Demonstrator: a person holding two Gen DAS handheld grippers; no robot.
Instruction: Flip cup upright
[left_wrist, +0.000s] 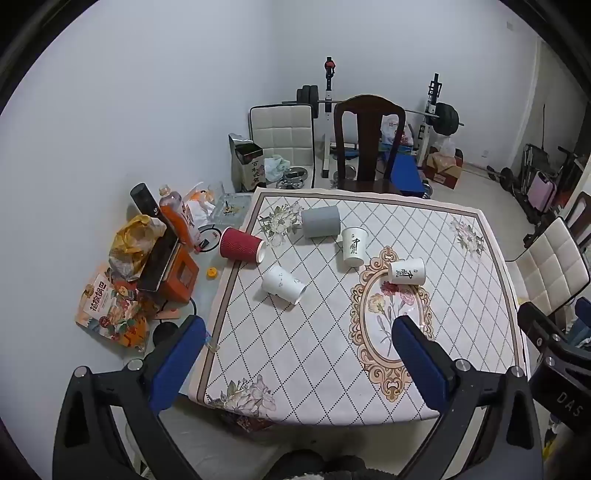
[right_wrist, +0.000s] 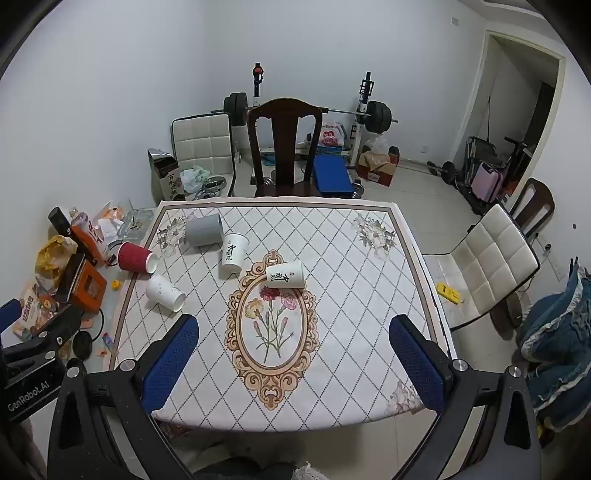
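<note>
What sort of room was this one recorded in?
Most likely a home room that doubles as dining space and gym: a table under a floral tablecloth with paper cups, dining chairs such as the dark wooden chair, and a barbell rack behind.

A home room — dining table (right_wrist: 332, 236), chairs (right_wrist: 284, 147), barbell rack (right_wrist: 310, 110)

The left gripper (left_wrist: 299, 343) is held with its two blue-padded fingers (left_wrist: 177, 363) spread wide apart, nothing between them, pointing forward and tilted downward. The right gripper (right_wrist: 293, 345) is posed the same way, its blue pads (right_wrist: 415, 363) wide apart and holding nothing. The two grippers sit side by side, each one's black body showing at the edge of the other's view.
</note>
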